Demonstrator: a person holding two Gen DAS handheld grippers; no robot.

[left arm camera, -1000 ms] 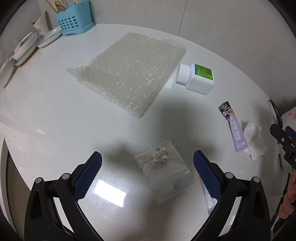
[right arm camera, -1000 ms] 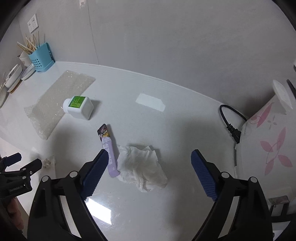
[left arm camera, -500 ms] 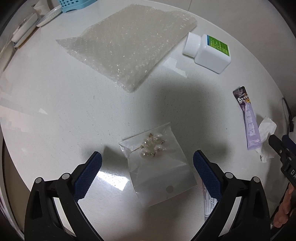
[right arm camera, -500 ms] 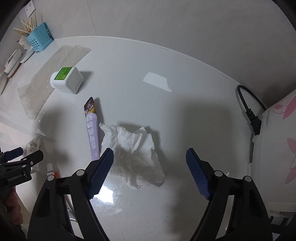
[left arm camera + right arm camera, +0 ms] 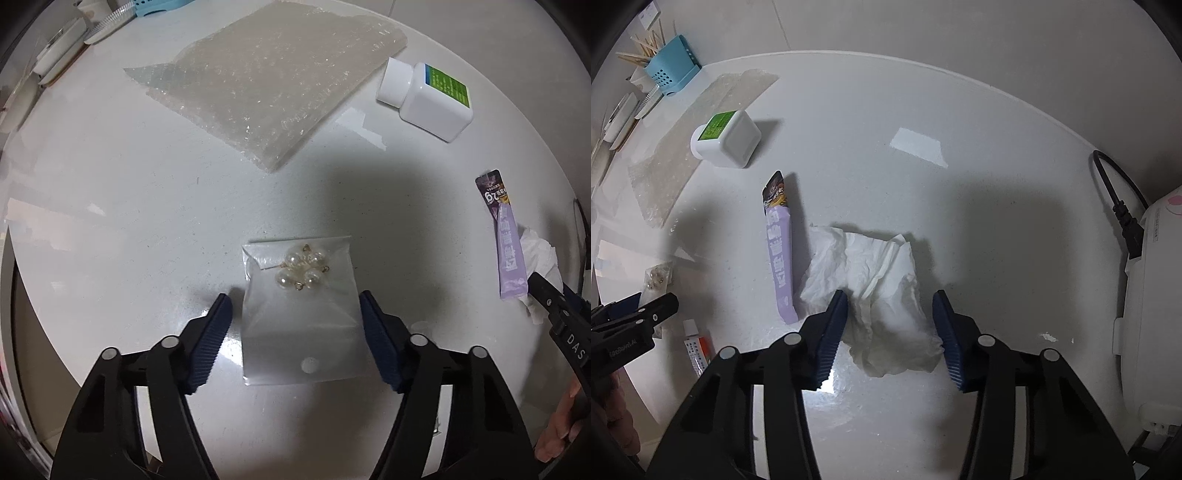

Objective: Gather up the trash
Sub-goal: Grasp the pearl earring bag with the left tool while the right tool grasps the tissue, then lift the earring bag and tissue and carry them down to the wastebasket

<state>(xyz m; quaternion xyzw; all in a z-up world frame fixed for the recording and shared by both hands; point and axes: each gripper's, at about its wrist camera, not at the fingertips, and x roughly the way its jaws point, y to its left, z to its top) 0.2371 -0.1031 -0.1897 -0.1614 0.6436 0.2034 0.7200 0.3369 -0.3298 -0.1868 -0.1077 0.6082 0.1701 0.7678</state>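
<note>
Sachet point(image 5: 780, 254) touches tissue point(image 5: 882, 291) between closing right claw point(image 5: 891, 334).

Dim, even indoor light from overhead. Broad soft shadows fall on the glossy white tabletop point(image 5: 110, 192), with small bright glare patches near the jaws in both views. Focus is sharp; fisheye curvature bends the edges, and the corners are black.

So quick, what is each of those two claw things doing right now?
Left gripper: closing around the clear plastic bag of pearl beads, not gripping yet.
Right gripper: closing around the crumpled white tissue, not gripping yet.
</note>
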